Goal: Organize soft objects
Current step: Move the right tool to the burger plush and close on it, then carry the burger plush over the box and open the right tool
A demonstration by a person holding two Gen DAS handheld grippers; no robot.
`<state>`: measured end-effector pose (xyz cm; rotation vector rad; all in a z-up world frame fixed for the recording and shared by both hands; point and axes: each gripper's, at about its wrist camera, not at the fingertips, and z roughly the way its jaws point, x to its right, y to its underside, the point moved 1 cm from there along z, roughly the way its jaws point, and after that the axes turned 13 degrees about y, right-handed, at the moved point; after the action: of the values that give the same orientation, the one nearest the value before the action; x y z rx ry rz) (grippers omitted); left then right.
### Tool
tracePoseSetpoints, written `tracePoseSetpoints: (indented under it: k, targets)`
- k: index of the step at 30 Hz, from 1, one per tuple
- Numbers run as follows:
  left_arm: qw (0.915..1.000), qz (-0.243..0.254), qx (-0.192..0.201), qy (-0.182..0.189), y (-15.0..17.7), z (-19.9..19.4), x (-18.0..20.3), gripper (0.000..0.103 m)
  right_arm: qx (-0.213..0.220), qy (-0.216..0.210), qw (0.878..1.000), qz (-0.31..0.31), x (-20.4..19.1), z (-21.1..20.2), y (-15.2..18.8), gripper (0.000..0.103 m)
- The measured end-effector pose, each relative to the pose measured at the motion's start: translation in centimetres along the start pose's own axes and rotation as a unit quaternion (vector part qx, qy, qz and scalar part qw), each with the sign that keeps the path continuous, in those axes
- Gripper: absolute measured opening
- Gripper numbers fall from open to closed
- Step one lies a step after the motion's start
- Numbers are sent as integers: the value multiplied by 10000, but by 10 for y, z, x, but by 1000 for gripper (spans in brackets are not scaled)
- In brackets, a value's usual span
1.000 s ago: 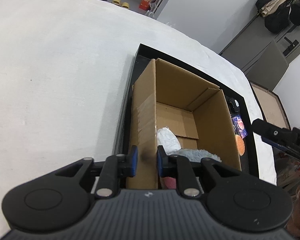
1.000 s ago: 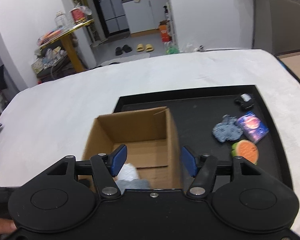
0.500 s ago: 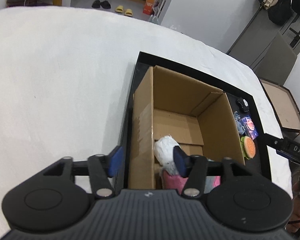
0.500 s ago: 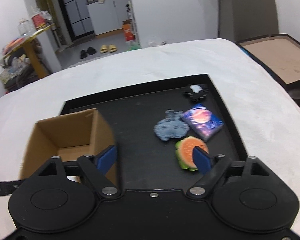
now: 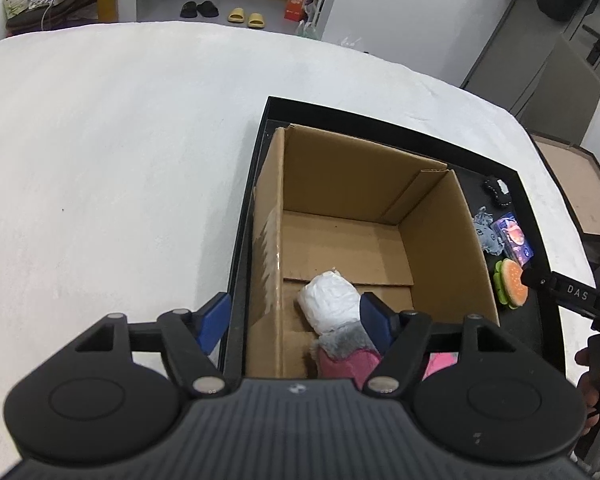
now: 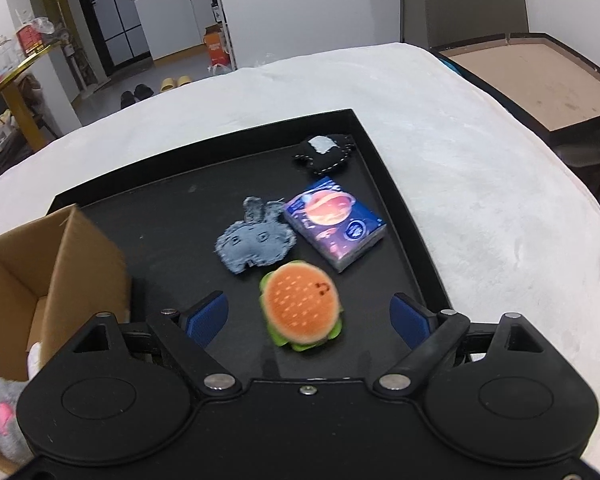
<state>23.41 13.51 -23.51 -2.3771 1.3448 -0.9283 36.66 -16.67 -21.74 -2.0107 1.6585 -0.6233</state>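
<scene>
Cardboard box (image 5: pixel 340 240) is viewed steeply downward, close, from the left wrist; black tray (image 6: pixel 400 200) likewise from the right wrist. Box, tray and burger toy (image 6: pixel 302 306) are shared.

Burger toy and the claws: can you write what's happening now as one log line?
left claw: opening, empty, over box | right claw: opening, around burger toy, not gripping | tray

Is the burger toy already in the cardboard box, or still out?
Out: burger toy lies on the black tray, beside the cardboard box.
</scene>
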Motion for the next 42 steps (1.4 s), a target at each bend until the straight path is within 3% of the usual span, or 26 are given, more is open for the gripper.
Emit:
tracePoseSetpoints:
  k: [15,18,21,26,35,42]
  targets:
    - [9994,61,-264,-200,-4,19,9,70,-214,-28,9997,99,8,40,-1,88]
    - [9994,56,-259,-224,-5,19,9,70,-339,-138,9993,39,4,45,1,74]
    - [9993,-56,-316,-208,-3,22,6,70,-413,-237,9988,-66,-1,46,3,45]
    - [9994,-36,-307,-152,-2,19,5,70,-326,-207,9992,-61,-3,36,3,31]
    - [9998,25,-128,130,-2,4,-3,70,-169,-240,9993,226,-14,-1,-2,31]
    - [9994,43,-101,325,2,-3,-8,70,369,-505,9973,386,-29,-41,-20,31]
